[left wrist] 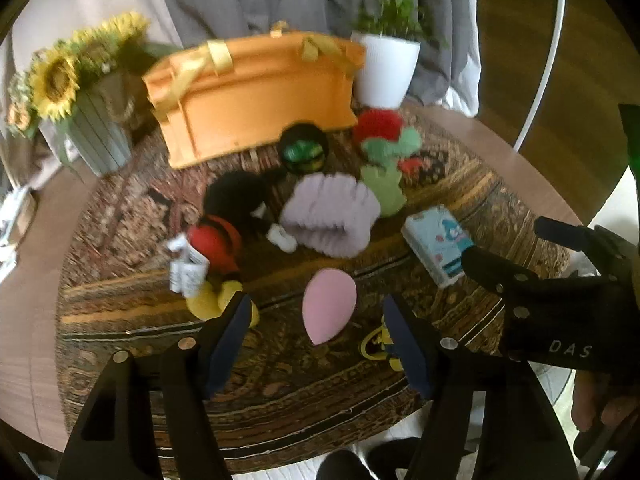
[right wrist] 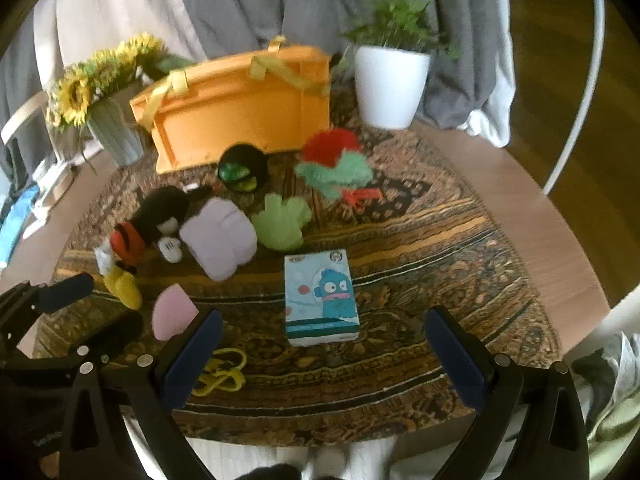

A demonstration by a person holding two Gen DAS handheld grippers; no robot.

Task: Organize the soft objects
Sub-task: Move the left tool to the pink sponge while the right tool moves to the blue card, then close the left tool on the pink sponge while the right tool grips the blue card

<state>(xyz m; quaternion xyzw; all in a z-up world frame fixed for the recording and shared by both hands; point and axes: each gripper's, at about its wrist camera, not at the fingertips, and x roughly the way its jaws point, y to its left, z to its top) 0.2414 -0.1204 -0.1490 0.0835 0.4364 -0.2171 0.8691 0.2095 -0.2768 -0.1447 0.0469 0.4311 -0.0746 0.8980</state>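
Note:
On the patterned mat lie several soft things. A pink egg-shaped sponge (left wrist: 329, 308) sits just beyond my left gripper (left wrist: 316, 342), in line with the gap between its open fingers, untouched. Behind it lie a lilac ribbed cushion (left wrist: 330, 216), a black plush with red shorts and yellow shoes (left wrist: 224, 236), a green hand-shaped sponge (left wrist: 382, 188) and a red-and-green plush (left wrist: 386, 132). In the right wrist view my right gripper (right wrist: 324, 356) stands open in front of a blue cartoon box (right wrist: 322, 300), holding nothing. The orange bin (left wrist: 256, 96) stands at the back.
A sunflower pot (left wrist: 92, 120) stands back left and a white plant pot (left wrist: 386, 72) back right. A black-and-green ball (left wrist: 304, 150) lies before the bin. A yellow cord (right wrist: 220, 372) lies near the mat's front edge. A grey curtain hangs behind.

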